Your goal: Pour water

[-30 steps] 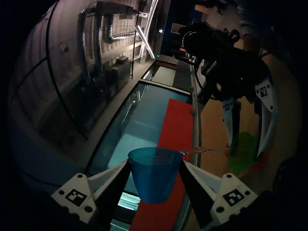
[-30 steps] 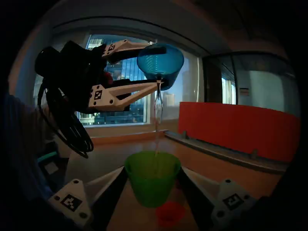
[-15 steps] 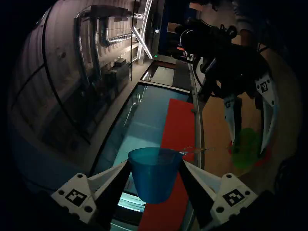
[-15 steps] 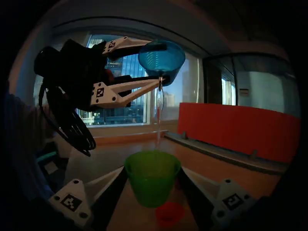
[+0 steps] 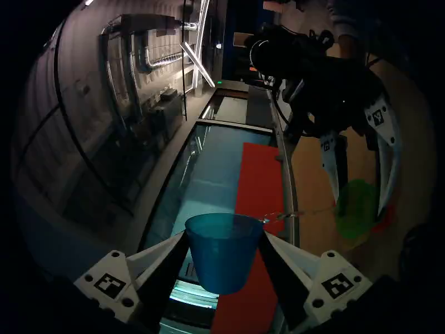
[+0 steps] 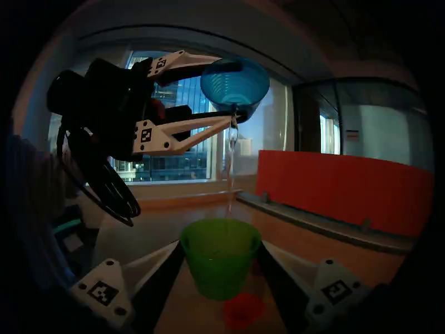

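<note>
We clamp the tipped blue cup (image 6: 235, 83) in the left gripper (image 5: 223, 236) directly above the green cup (image 6: 221, 264), itself pinched in the right gripper (image 6: 221, 245), and if either gripper drifts sideways the thin water stream (image 6: 230, 167) could land outside the green cup's rim.

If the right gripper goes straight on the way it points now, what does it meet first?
Likely the window sill, though depth is unclear. The left gripper and its blue cup hang above that line; the water falls into the green cup that the right gripper holds.
</note>
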{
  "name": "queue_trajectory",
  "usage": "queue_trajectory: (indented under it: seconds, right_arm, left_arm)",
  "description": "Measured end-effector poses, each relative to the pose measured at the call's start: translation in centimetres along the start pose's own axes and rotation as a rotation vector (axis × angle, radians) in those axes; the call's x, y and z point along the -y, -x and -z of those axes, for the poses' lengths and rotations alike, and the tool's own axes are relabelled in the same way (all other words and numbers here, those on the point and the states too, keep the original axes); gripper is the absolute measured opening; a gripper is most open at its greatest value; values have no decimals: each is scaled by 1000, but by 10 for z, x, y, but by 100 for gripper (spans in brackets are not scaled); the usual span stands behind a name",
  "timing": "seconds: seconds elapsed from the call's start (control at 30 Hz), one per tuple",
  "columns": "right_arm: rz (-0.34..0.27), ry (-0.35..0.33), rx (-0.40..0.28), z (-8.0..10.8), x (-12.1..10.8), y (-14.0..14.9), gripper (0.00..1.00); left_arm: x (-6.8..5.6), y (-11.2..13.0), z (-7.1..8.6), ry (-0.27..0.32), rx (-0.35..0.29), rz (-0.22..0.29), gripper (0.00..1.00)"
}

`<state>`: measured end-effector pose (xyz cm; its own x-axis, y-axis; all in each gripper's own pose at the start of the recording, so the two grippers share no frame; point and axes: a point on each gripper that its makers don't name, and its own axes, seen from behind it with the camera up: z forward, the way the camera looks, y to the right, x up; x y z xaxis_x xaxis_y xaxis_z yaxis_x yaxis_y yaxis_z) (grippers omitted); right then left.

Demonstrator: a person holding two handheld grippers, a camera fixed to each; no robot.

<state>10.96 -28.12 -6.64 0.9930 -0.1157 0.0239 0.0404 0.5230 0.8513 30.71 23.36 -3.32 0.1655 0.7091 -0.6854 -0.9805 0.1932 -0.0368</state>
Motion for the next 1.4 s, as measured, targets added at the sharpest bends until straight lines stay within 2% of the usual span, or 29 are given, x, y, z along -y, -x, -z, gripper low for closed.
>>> queue_trajectory:
  seconds: [0.8,1.17,1.4]
  right_arm:
    - [0,8,-7,-1,-2,-1,91]
    - [-4,13,-10,-1,-4,0,91]
    - [-7,14,-13,-1,-4,0,91]
  left_arm:
    - [3,-9,1,-9,-1,-175,86]
    - [8,-13,-1,-19,-6,-213,86]
    - [4,-14,-4,-17,-12,-188,86]
